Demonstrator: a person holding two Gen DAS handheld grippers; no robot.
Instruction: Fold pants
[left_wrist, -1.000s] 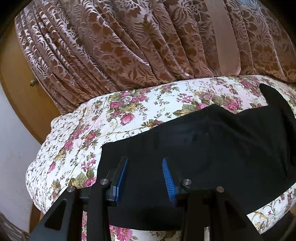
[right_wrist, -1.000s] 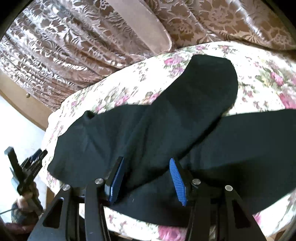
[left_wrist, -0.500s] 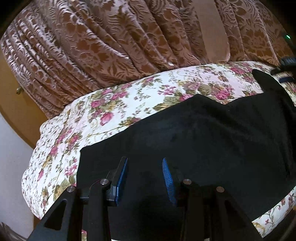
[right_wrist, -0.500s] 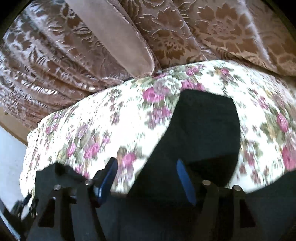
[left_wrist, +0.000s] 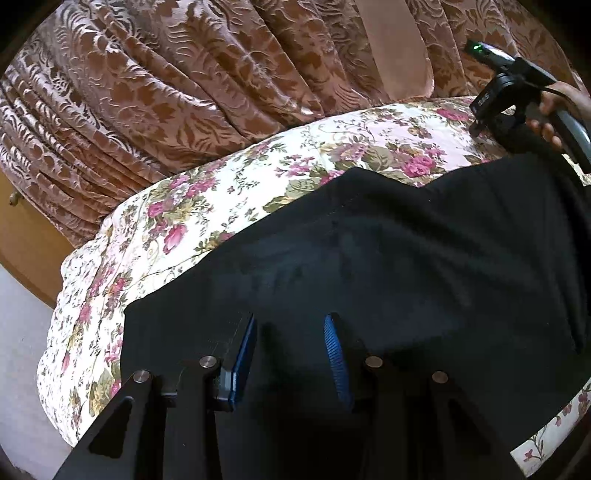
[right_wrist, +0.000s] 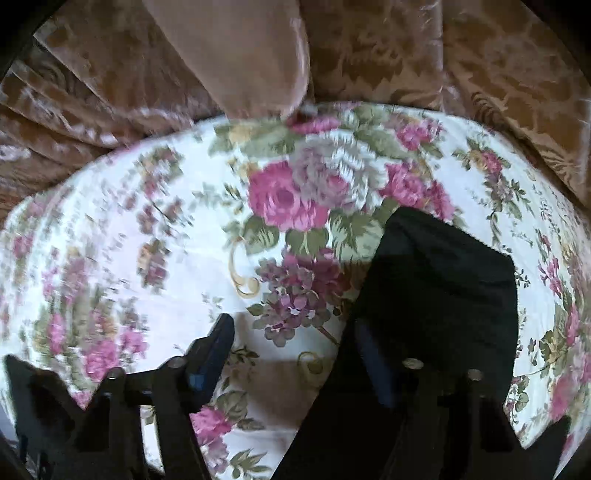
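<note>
Black pants (left_wrist: 388, 280) lie spread on a floral bedspread (left_wrist: 229, 199). My left gripper (left_wrist: 290, 339) is open and empty, hovering over the wide near part of the pants, close to their left edge. My right gripper (right_wrist: 295, 343) is open and empty, close over the far end of one pant leg (right_wrist: 439, 288); its left finger is over the bedspread (right_wrist: 147, 229) and its right finger is over the leg's left edge. The right gripper and the hand holding it also show in the left wrist view (left_wrist: 517, 96), at the far right.
A brown patterned curtain (left_wrist: 207, 85) hangs right behind the bed, also in the right wrist view (right_wrist: 424, 48). A wooden door with a knob (left_wrist: 14, 197) and a pale floor (left_wrist: 18, 350) lie to the left of the bed.
The right gripper has moved forward along the pant leg to its far end, close to the bed. The left gripper has shifted a little further in over the pants.
</note>
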